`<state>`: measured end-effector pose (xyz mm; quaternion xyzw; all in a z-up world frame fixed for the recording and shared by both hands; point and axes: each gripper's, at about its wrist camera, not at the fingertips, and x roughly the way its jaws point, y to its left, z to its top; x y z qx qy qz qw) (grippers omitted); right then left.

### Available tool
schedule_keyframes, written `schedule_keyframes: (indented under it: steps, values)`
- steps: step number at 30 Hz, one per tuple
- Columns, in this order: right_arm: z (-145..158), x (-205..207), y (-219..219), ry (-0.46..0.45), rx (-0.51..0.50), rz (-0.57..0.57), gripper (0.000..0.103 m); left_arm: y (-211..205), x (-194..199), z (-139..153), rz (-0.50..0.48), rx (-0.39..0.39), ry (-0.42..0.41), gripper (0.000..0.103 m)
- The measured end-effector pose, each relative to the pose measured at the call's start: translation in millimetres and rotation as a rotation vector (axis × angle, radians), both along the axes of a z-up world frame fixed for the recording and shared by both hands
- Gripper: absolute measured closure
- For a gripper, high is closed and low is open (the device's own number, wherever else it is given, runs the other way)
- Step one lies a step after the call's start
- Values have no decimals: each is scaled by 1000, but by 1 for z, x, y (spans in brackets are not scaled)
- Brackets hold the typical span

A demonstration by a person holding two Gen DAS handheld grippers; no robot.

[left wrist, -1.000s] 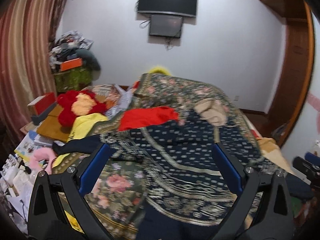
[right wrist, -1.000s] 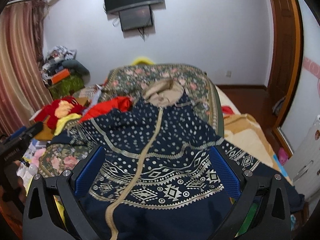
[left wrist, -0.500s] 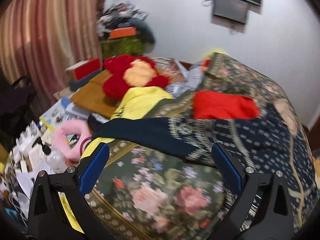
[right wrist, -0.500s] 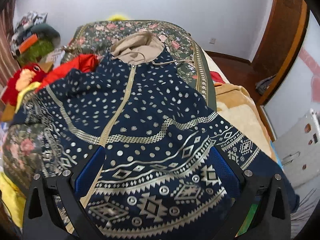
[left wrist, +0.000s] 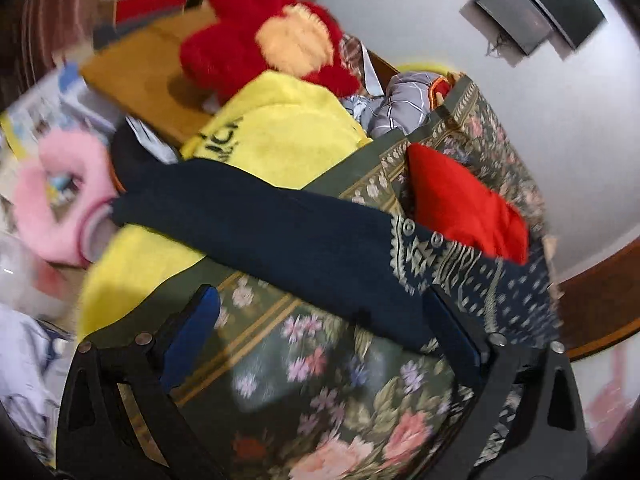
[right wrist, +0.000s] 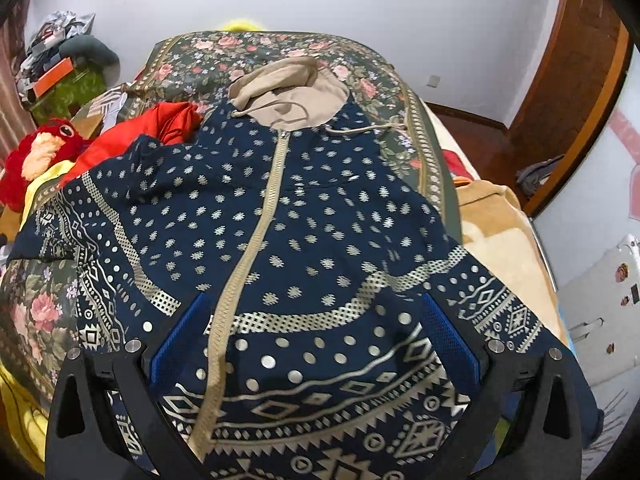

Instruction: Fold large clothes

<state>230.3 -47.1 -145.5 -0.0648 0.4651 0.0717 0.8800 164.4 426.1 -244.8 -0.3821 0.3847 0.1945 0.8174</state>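
A navy zip hoodie [right wrist: 304,220] with silver patterns and a beige hood [right wrist: 288,92] lies spread front-up on the floral bed cover [right wrist: 240,48]. My right gripper [right wrist: 312,320] is open and empty, just above the hoodie's lower front. In the left wrist view the hoodie's left sleeve [left wrist: 256,232] stretches out to the left over the bed edge. My left gripper [left wrist: 320,312] is open and empty, hovering over the sleeve and the floral cover [left wrist: 320,392].
A red garment [left wrist: 464,204] lies by the sleeve's shoulder. Beside the bed are a yellow towel [left wrist: 280,128], a red plush toy [left wrist: 260,36], a pink ring cushion [left wrist: 52,200] and a cardboard box [left wrist: 136,68]. A tan blanket [right wrist: 500,232] lies right of the bed.
My left gripper swung left and down, tilting, onto the outstretched sleeve at the bed's edge. My right gripper dropped lower and closer over the hoodie's front.
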Motion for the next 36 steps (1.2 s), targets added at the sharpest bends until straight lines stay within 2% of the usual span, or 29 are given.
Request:
schedule_keyframes:
  steps: [2, 6, 11, 13, 14, 16, 18, 19, 21, 24, 26, 29, 34, 36]
  values:
    - [-3, 2, 1, 12, -2, -4, 0, 15, 2, -2, 29, -52, -18, 11]
    - [-8, 5, 1, 33, -11, -18, 0, 40, 13, -6, 52, -110, -45, 11]
    - [-8, 6, -4, 48, 8, -48, 0, 64, 38, -30, 79, -118, 63, 18]
    - [-8, 6, -6, 51, 17, -59, 0, 65, 42, -33, 87, -48, 94, 29]
    - [-7, 6, -6, 53, 21, -63, 0, 64, 44, -35, 103, -10, 131, 41]
    - [-7, 6, -7, 58, 35, -71, 0, 62, 43, -36, 106, 30, 140, 47]
    - [-6, 6, -10, 60, 52, -78, 0, 59, 40, -34, 103, 86, 153, 69]
    - [-6, 5, -10, 61, 57, -80, 0, 58, 39, -32, 92, 101, 154, 72]
    - [-4, 4, -12, 61, 68, -80, 0, 59, 34, -28, 82, 95, 140, 93]
    - [1, 0, -16, 51, 86, -86, 0, 55, 29, -15, 74, 124, 129, 98]
    - [4, -2, -21, 47, 105, -91, 0, 48, 33, -4, 62, 168, 132, 99]
    - [9, -5, -27, 39, 140, -98, 0, 35, 35, 18, 42, 211, 94, 100]
    - [19, -9, -36, 6, 165, -110, 0, 5, 37, 80, -11, 256, -66, 100]
    - [24, -9, -40, -17, 164, -115, 0, -18, 43, 112, -53, 298, -138, 100]
